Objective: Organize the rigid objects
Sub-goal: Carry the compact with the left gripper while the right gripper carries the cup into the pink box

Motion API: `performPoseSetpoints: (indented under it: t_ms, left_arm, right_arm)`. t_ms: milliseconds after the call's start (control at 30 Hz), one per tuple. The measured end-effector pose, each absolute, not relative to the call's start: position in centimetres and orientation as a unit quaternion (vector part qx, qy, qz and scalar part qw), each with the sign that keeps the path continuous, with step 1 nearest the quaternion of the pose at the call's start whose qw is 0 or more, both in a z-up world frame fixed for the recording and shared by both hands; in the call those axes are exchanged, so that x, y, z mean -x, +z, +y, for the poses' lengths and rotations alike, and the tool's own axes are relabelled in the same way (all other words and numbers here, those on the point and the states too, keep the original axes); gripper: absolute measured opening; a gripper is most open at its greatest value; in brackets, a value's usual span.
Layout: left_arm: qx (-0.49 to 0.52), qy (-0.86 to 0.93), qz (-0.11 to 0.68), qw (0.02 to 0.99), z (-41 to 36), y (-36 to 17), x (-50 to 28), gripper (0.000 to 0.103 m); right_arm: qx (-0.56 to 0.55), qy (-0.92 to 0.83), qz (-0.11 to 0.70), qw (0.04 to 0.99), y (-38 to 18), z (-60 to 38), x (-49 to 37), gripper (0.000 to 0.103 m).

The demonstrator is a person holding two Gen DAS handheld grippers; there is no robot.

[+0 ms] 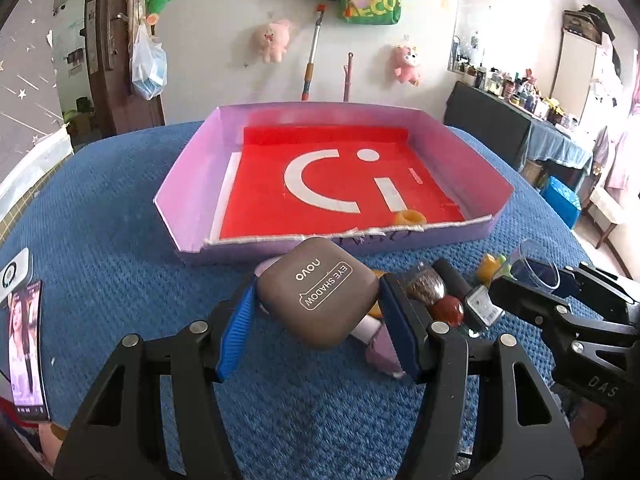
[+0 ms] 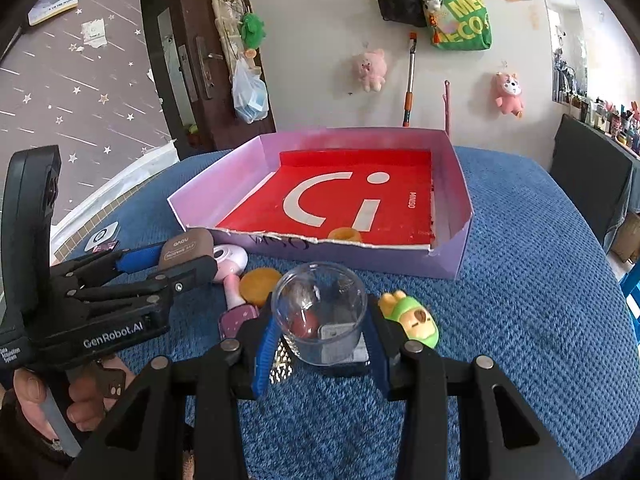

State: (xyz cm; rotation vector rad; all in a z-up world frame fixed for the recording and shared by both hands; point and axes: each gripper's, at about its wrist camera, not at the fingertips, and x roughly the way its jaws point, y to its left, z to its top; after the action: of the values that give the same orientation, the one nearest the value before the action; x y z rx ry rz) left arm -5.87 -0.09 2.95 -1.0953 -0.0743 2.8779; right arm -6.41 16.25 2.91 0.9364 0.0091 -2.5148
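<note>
the left gripper is clamped on a brown eye shadow case, its blue pads pressing the case's two sides. the case sits tilted between them, lid up, clear of the blue tablecloth. the gripper's black arms angle downward toward the cloth.

the right gripper is clenched on a clear plastic cup, upright with its mouth open to the top, blue pads against its wall. in the right wrist view the left gripper shows at nine o'clock, and a hand at eight o'clock wraps its handle, fingers curled round the grip.

beneath and around the cup lies a small heap: a pink hand mirror at eleven o'clock of the cup, an orange round piece just beside it, a green and yellow toy at three o'clock, a red ball and a brush seen in the left wrist view.

beyond the heap, at twelve o'clock, stands the pink box tray with its red floor; an orange ring lies inside near the front wall. a phone rests at nine o'clock on the cloth.
</note>
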Motion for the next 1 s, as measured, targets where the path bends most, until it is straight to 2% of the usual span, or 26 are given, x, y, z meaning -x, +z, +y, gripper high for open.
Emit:
performPoseSetpoints:
  t_ms: [1000]
  left_arm:
    - [0.365,0.93,-0.002,0.036,-2.5,4.9,14.8,0.059]
  right_arm:
    - [-0.359,-0.907,0.008,0.222,5.2,15.2,15.5,0.042]
